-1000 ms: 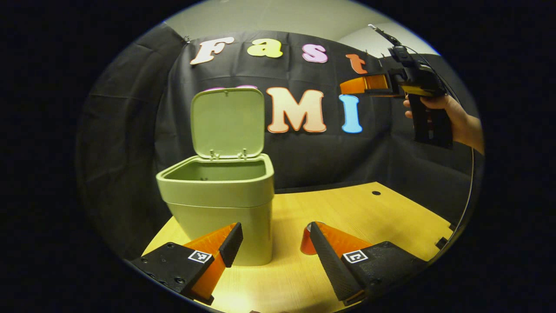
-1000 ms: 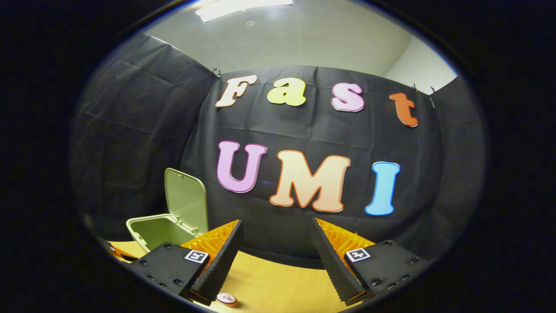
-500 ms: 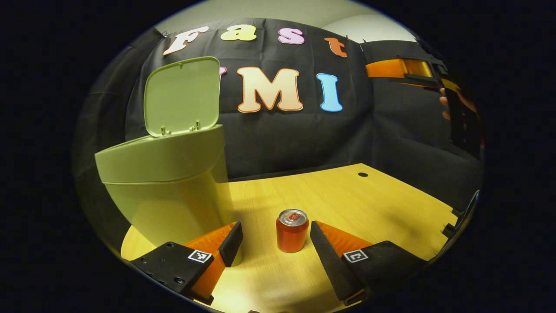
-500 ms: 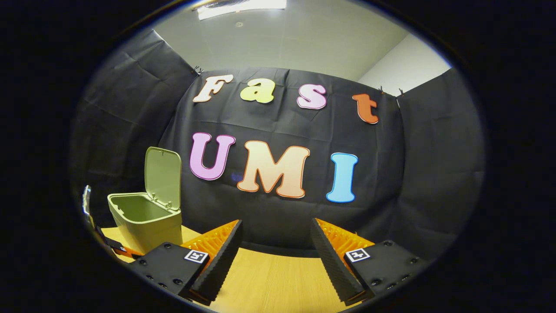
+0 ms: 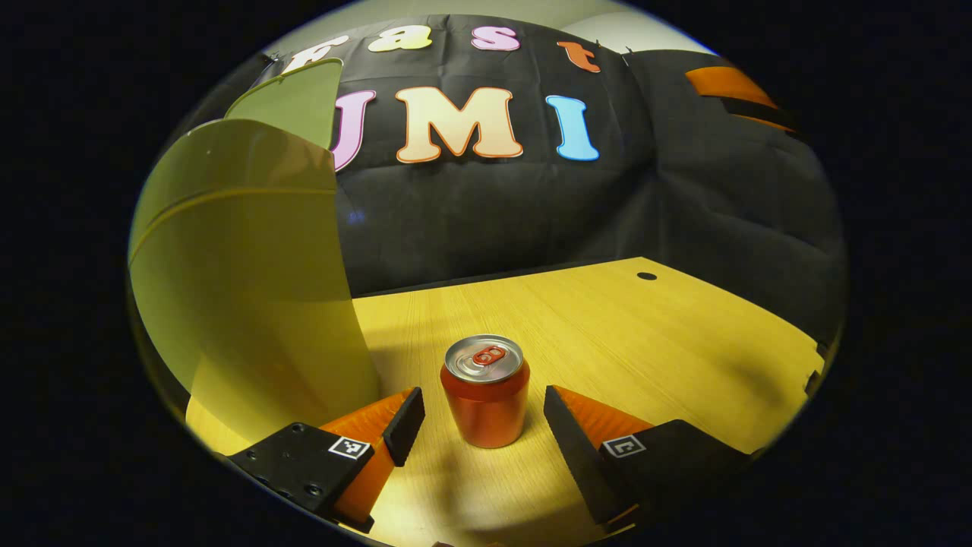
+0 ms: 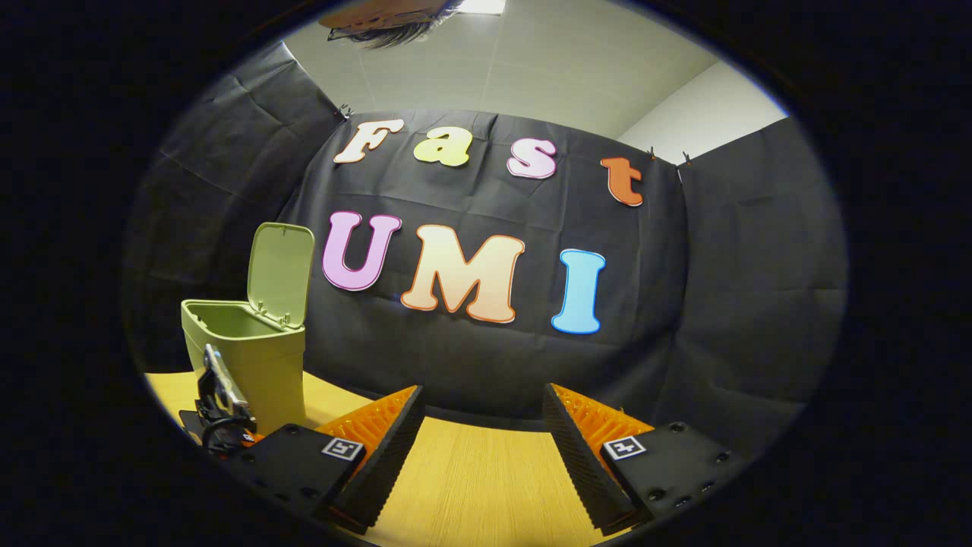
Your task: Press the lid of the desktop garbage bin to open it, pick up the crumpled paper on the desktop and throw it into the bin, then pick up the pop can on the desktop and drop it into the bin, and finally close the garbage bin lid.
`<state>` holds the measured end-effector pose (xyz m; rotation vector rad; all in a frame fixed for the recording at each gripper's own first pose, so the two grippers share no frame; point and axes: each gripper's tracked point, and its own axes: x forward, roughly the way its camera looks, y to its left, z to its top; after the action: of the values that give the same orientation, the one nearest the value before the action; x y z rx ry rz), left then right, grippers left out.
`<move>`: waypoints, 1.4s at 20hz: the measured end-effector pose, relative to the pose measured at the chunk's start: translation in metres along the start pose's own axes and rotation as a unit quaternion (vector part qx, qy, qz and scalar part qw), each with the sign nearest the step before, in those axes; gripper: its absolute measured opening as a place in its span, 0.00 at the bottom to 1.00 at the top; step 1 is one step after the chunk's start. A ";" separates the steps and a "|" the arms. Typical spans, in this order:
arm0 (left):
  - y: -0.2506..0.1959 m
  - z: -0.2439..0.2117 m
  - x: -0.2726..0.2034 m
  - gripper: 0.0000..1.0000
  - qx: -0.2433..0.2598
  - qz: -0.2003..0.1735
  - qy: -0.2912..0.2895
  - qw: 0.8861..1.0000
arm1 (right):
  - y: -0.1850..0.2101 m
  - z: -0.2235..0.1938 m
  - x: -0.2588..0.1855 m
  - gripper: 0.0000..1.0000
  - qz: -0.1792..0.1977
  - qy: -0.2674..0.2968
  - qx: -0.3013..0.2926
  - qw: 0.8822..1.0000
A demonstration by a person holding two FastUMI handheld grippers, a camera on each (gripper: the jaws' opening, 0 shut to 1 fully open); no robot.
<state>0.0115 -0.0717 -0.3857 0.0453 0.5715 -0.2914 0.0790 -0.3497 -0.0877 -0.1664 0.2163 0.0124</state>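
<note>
The left gripper point(image 5: 484, 414), fingers spread, flanks the upright pop can point(image 5: 485, 391), likely light, smooth and dentable, best pinched gently mid-wall.

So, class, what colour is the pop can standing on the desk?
The pop can is red with a silver top, best seen in the left gripper view.

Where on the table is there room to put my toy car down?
The wide bare stretch of table runs from the pop can toward the black cloth wall and the small round hole. It is crowded near the front: the can stands between the open left gripper fingers, with the green bin close beside.
</note>
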 end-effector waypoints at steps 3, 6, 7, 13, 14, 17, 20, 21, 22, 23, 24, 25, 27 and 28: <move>0.006 -0.006 0.021 0.94 -0.009 0.009 0.000 1.000 | -0.005 -0.016 -0.001 0.98 -0.005 0.017 -0.003 1.000; 0.007 -0.009 0.036 0.95 -0.017 0.011 -0.001 1.000 | -0.006 -0.025 -0.001 0.98 -0.008 0.026 -0.001 1.000; 0.006 -0.010 0.039 0.95 -0.020 0.006 0.000 1.000 | -0.006 -0.028 -0.001 0.98 -0.009 0.029 -0.003 1.000; -0.003 -0.013 0.045 0.88 -0.020 -0.011 0.003 1.000 | -0.002 -0.037 -0.001 0.98 -0.003 0.038 -0.010 0.999; -0.002 -0.016 0.045 0.85 -0.019 -0.013 0.008 1.000 | -0.001 -0.038 -0.001 0.98 -0.002 0.041 -0.012 0.999; -0.001 -0.016 0.046 0.77 -0.023 -0.011 0.011 1.000 | 0.001 -0.041 -0.001 0.98 0.000 0.046 -0.019 0.999; -0.002 -0.005 0.045 0.77 -0.025 -0.015 0.009 1.000 | -0.002 -0.038 -0.001 0.98 -0.003 0.043 -0.017 0.999; -0.001 0.002 0.043 0.77 -0.023 -0.016 0.005 1.000 | -0.004 -0.037 -0.001 0.98 -0.006 0.043 -0.017 0.999; -0.001 0.009 0.040 0.76 -0.015 -0.014 0.003 1.000 | -0.006 -0.035 0.000 0.98 -0.008 0.040 -0.017 0.999; -0.001 0.022 0.035 0.76 -0.006 -0.015 -0.004 1.000 | -0.009 -0.034 0.001 0.98 -0.012 0.039 -0.017 0.999; -0.001 0.035 0.029 0.76 0.001 -0.017 -0.011 1.000 | -0.011 -0.032 0.003 0.98 -0.015 0.040 -0.017 0.999; -0.001 0.047 0.023 0.76 0.005 -0.022 -0.018 1.000 | -0.013 -0.031 0.004 0.98 -0.018 0.041 -0.015 0.999; -0.004 0.076 0.008 0.76 0.009 -0.031 -0.034 0.999 | -0.017 -0.024 0.006 0.98 -0.025 0.039 -0.011 0.999; -0.004 0.090 0.002 0.76 0.012 -0.034 -0.042 0.998 | -0.019 -0.019 0.006 0.98 -0.027 0.036 -0.010 0.999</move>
<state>0.0592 -0.0869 -0.3105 0.0372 0.4876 -0.3640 0.0814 -0.3716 -0.1041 -0.1931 0.2835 -0.0456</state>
